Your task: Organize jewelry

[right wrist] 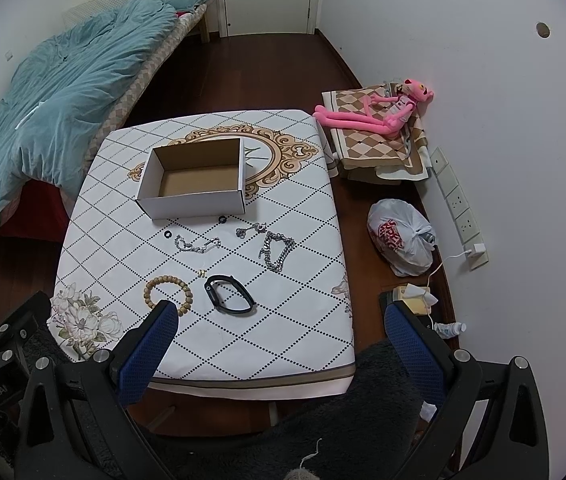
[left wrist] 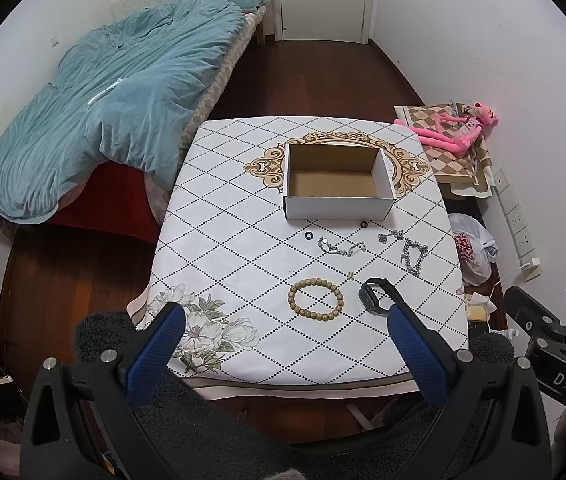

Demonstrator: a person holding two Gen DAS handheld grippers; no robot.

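Fingers (left wrist: 415, 344) spread wide, nothing between them and box (left wrist: 339, 204).

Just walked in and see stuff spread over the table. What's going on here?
A person holds a two-finger gripper in each hand, about to sort jewelry. Both the left gripper and right gripper hover open at the near edge of the table, holding nothing. The cardboard box is empty. A bead bracelet, black wristband, silver chains and small rings lie loose on the tablecloth in front of it.
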